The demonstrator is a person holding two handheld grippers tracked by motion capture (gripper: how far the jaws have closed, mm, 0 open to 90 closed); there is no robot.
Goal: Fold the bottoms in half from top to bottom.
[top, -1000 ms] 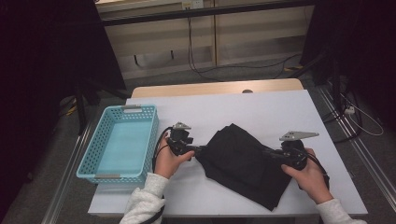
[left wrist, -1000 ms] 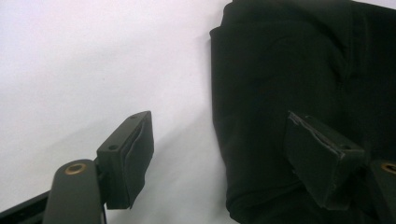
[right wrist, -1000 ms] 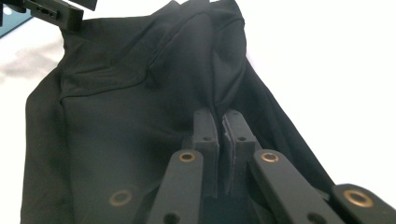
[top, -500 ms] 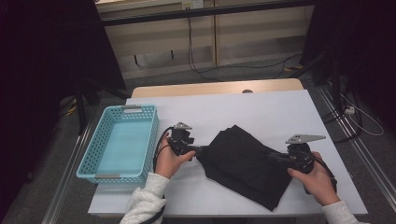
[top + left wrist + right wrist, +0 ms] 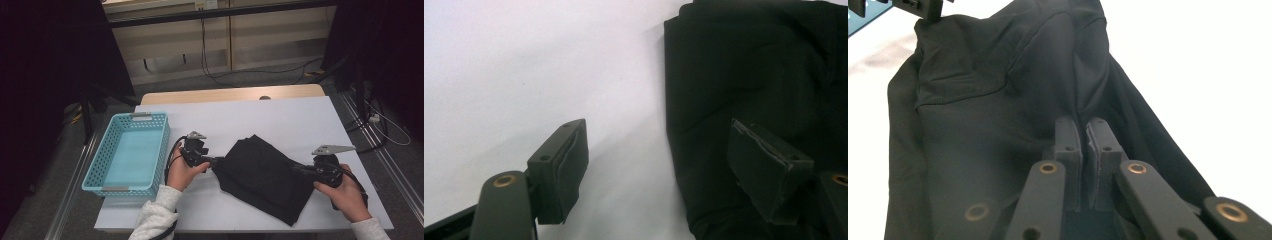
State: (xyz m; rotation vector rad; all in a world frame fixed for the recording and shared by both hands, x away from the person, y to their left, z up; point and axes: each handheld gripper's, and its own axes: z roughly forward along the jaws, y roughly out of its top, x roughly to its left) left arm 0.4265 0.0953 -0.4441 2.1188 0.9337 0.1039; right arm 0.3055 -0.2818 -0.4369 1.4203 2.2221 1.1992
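A black cloth lies folded and rumpled on the white table. My left gripper rests at the cloth's left edge, held in the person's left hand. In the left gripper view it stands open, one jaw over bare table and the other over the cloth, with nothing pinched. My right gripper is at the cloth's right side. In the right gripper view its jaws are shut on a fold of the cloth, and creases run out from the tips.
A light blue plastic basket stands empty at the table's left edge, close to the left hand. The table's far half is bare white. Cables lie on the floor beyond the table, with metal rails along both sides.
The right hand has shifted slightly to the right and toward the person with the cloth's edge in its jaws. The left hand has stayed put.
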